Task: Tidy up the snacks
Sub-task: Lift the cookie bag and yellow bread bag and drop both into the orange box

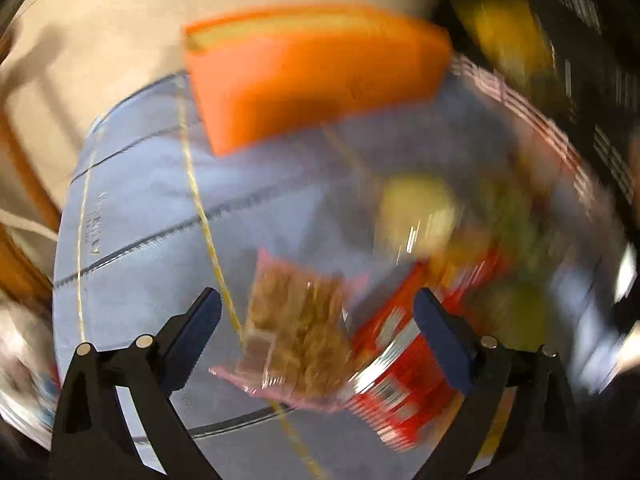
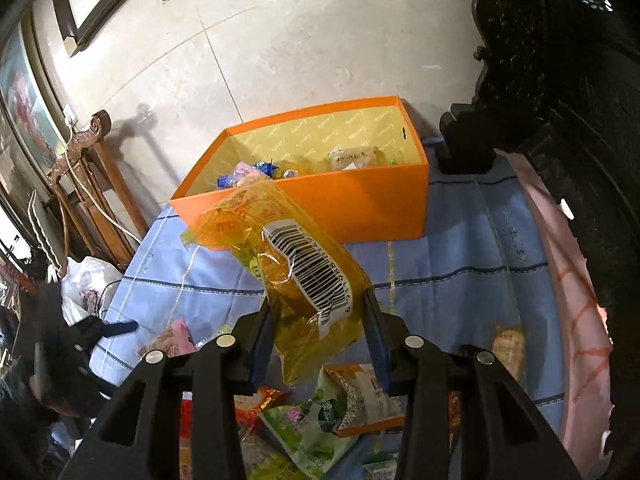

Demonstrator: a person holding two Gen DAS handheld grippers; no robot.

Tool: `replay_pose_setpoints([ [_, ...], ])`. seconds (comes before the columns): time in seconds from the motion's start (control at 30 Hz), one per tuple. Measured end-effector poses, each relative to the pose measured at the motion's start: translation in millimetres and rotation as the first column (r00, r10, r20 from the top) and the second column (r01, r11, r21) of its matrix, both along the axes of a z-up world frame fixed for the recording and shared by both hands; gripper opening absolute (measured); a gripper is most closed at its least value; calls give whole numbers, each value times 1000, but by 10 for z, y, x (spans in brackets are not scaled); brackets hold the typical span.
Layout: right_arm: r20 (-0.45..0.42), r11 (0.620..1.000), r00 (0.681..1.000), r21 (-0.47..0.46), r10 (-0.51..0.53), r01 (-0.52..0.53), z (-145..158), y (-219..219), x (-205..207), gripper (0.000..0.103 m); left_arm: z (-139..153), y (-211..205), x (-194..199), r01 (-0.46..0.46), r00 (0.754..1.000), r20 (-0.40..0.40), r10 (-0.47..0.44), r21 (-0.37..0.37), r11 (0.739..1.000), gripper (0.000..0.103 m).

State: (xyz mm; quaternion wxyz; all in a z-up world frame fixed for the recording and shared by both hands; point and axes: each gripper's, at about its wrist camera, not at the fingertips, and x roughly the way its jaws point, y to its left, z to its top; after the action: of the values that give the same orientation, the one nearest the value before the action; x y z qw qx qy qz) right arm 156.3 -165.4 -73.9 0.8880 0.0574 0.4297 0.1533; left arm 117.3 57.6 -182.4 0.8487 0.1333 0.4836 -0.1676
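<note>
An open orange box (image 2: pixel 360 200) stands at the back of the blue cloth and holds several snack packets; it also shows blurred in the left wrist view (image 1: pixel 312 76). My right gripper (image 2: pixel 320 312) is shut on a yellow snack bag (image 2: pixel 296 276) with a barcode, held above the cloth in front of the box. My left gripper (image 1: pixel 316 312) is open above a pink-edged brown snack packet (image 1: pixel 296 340) and a red packet (image 1: pixel 400 368) on the cloth. The left wrist view is motion-blurred.
A pile of loose snack packets (image 2: pixel 320 420) lies on the blue checked cloth (image 2: pixel 460 272) below my right gripper. Dark carved furniture (image 2: pixel 560 100) stands at the right. A wooden stand (image 2: pixel 92 184) and a white plastic bag (image 2: pixel 88 280) are at the left.
</note>
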Motion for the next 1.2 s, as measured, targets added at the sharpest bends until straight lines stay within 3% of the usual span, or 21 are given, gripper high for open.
replay_pose_setpoints([
  [0.07,-15,1000,1000,9,-3,3,-23,2,0,41,-216,-74,13,13,1000,26,-17,127,992,90],
  [0.1,-21,1000,1000,10,-1,1,-37,8,2,41,-291,-44,94,-16,1000,-21,19,124,992,77],
  [0.13,-22,1000,1000,3,0,0,-47,20,-1,41,-292,18,149,-37,997,-71,40,49,998,60],
  [0.17,-23,1000,1000,-5,3,-3,-53,30,-3,41,-275,136,244,-115,986,-129,108,-50,992,52],
  [0.23,-30,1000,1000,-8,8,-8,-60,36,-6,41,-224,278,347,-209,967,-174,185,-128,970,47],
  [0.37,-28,1000,1000,5,6,-5,-18,22,-24,41,-27,257,292,-211,973,-127,195,-134,968,47],
  [0.57,56,1000,998,-19,20,-19,219,101,187,41,672,2,510,-218,976,-52,212,-209,953,47],
  [0.67,79,998,996,42,36,-39,361,135,545,41,1047,-226,854,-207,975,31,218,-210,956,47],
  [0.73,107,999,993,4,44,-44,432,201,858,41,1213,-369,1124,-193,973,89,214,-199,961,47],
  [0.9,84,999,996,-30,-10,12,421,237,1539,41,1293,-477,1996,-326,936,83,342,-160,932,47],
  [1.0,48,998,999,-63,-3,6,352,288,1767,42,1261,-501,2206,-336,934,88,347,-123,934,47],
  [1.03,47,995,999,-94,-21,26,330,291,1803,42,1244,-510,2250,-333,934,95,344,-108,937,48],
  [1.07,48,990,998,-127,-48,54,307,290,1835,46,1227,-527,2285,-327,936,105,336,-99,940,56],
  [1.1,44,986,997,-150,-67,73,287,285,1862,66,1227,-542,2279,-321,937,117,330,-94,943,70],
  [1.13,36,985,995,-148,-88,92,269,254,1877,78,1222,-540,2260,-333,931,128,343,-89,939,99],
  [1.17,36,987,994,-121,-101,105,270,213,1859,88,1238,-525,2221,-360,914,161,371,-96,928,99],
  [1.2,36,989,994,-101,-105,108,278,184,1833,90,1247,-515,2192,-355,913,173,369,-109,929,99],
])
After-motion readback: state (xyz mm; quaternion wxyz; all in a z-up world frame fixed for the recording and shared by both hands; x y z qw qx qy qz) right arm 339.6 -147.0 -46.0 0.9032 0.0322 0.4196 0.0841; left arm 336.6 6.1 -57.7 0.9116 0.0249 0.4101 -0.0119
